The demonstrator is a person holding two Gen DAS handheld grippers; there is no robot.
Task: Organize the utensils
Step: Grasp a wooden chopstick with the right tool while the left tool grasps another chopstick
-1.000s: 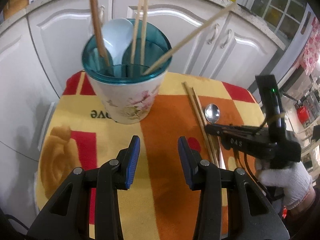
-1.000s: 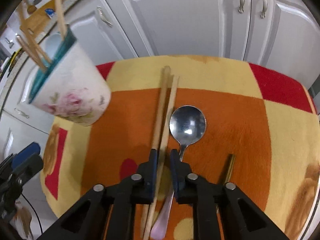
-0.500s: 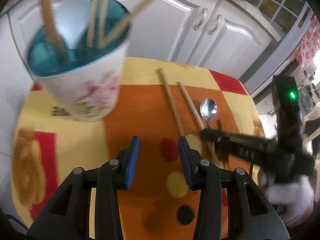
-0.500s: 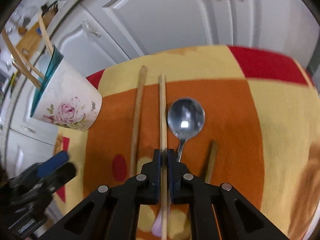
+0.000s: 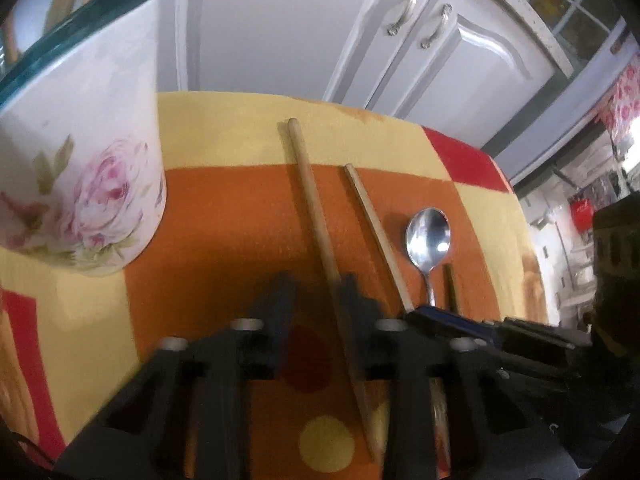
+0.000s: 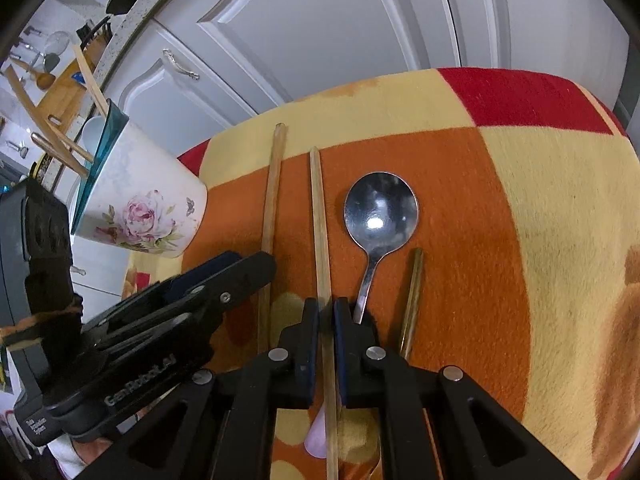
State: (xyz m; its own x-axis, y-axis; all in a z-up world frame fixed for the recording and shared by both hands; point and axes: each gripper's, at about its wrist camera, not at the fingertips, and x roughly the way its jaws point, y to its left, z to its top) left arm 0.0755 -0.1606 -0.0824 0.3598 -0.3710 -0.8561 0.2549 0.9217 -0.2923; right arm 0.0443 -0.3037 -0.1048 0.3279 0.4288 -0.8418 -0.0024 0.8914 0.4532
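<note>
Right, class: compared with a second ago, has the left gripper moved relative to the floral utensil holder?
Yes. The left gripper has shifted right, away from the floral holder, and come down over the left chopstick, jaws closing around it.

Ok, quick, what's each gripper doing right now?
Left gripper: jaws closing around the rounder chopstick, not yet clamped.
Right gripper: shut on the thinner chopstick.

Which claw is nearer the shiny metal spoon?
Right. The right claw grips a chopstick right beside the spoon; the left claw, closing around another chopstick, sits farther off.
</note>
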